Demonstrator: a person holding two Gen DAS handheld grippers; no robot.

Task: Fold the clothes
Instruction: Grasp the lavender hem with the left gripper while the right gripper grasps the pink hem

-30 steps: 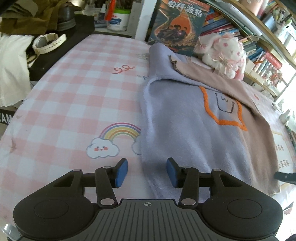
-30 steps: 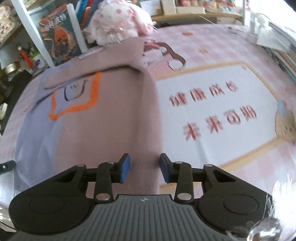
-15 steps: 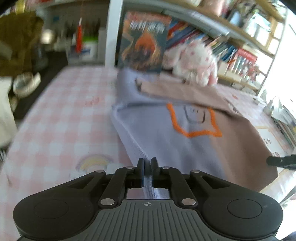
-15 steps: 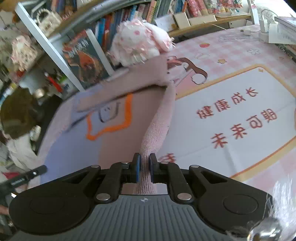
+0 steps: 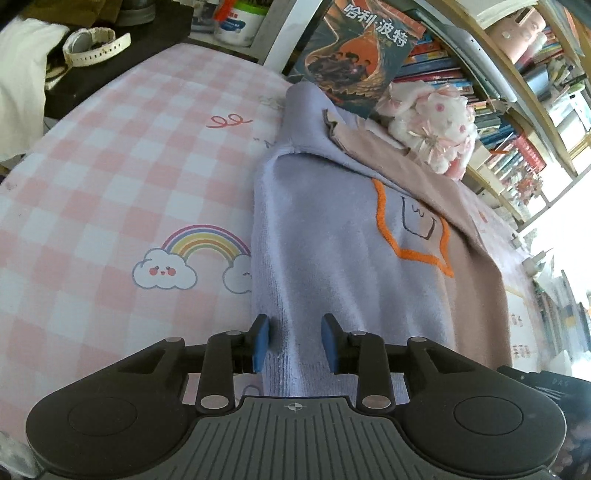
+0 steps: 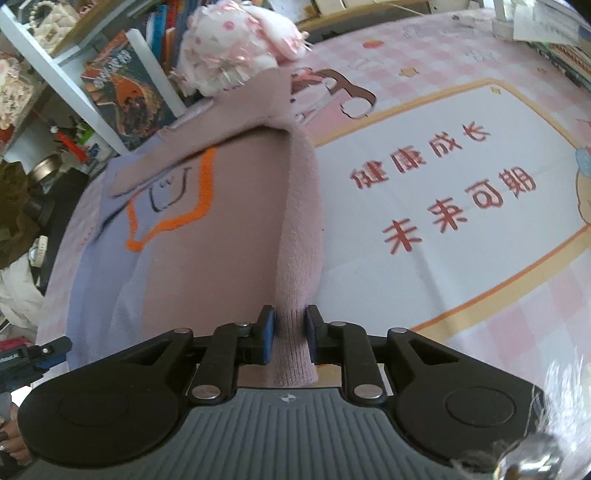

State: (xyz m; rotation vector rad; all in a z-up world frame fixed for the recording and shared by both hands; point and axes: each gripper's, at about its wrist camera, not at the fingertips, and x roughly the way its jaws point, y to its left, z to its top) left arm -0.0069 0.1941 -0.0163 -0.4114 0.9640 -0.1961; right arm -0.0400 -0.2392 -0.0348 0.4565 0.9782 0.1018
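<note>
A two-tone sweater, lilac (image 5: pixel 332 240) on one half and dusty pink (image 6: pixel 221 240) on the other, lies on the pink checked tablecloth (image 5: pixel 110 147) with an orange-outlined motif on its chest. A sleeve is folded across the top. My left gripper (image 5: pixel 295 343) is at the lilac hem corner. Its jaws are opening, the cloth lies loose between the blue pads, and a gap shows at the left pad. My right gripper (image 6: pixel 288 338) is at the pink side edge. Its jaws are opening, but the pads still touch a raised ridge of pink knit.
A pink-and-white plush toy (image 5: pixel 432 125) and a standing book (image 5: pixel 362 55) sit just beyond the sweater, with bookshelves behind. A white watch (image 5: pixel 96 42) and a tub (image 5: pixel 240 18) lie on a dark surface far left. A white printed panel (image 6: pixel 443 184) covers the cloth to the right.
A second ago both grippers stood open at the hem. Half a second ago both were shut on the cloth and raised it. Now both have come back down with jaws parting.
</note>
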